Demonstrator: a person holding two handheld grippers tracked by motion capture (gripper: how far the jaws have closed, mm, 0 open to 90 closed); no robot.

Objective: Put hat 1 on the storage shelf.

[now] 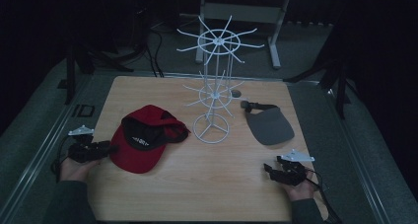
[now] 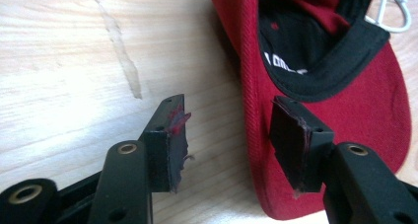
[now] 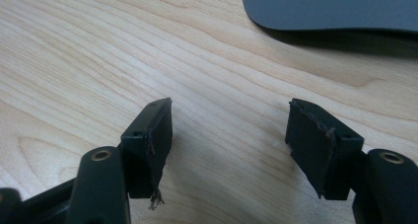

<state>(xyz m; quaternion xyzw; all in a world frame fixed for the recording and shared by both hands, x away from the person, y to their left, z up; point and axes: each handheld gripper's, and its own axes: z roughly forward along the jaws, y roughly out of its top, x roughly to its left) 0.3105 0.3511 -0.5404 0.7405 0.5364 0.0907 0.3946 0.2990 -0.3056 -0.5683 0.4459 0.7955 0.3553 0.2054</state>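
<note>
Wooden table (image 1: 197,184): light grain, dim room around it, floor and frame beyond mostly black.

White wire rack (image 1: 213,91): round base ring, centre post, two tiers of radiating prongs. Stands mid-table, upright. Its thin prongs are hard to separate against the dark background.

Red cap (image 1: 143,140): lies upside down on the table's left half, just left of the rack base. Red crown and brim, black lining and sweatband, white lettering on the inner label. In the left gripper view the cap (image 2: 340,86) is cut off by the top and right edges; the label text is partly covered and unreadable.

Grey visor (image 1: 270,125): flat on the table's right half, dark strap end at its far-left corner. In the right gripper view only its near edge (image 3: 335,9) is in frame.

Left gripper (image 1: 96,150): at the cap's left edge, jaws apart. In its own view (image 2: 229,140) the brim's stitched edge sits in the gap, close against the right-hand pad; contact can't be confirmed, no squeeze visible. The pads (image 2: 175,145) are frayed and smeared with red.

Right gripper (image 1: 276,170): near the table's right front, well clear of the visor. In its own view (image 3: 229,145), jaws apart over bare wood.
</note>
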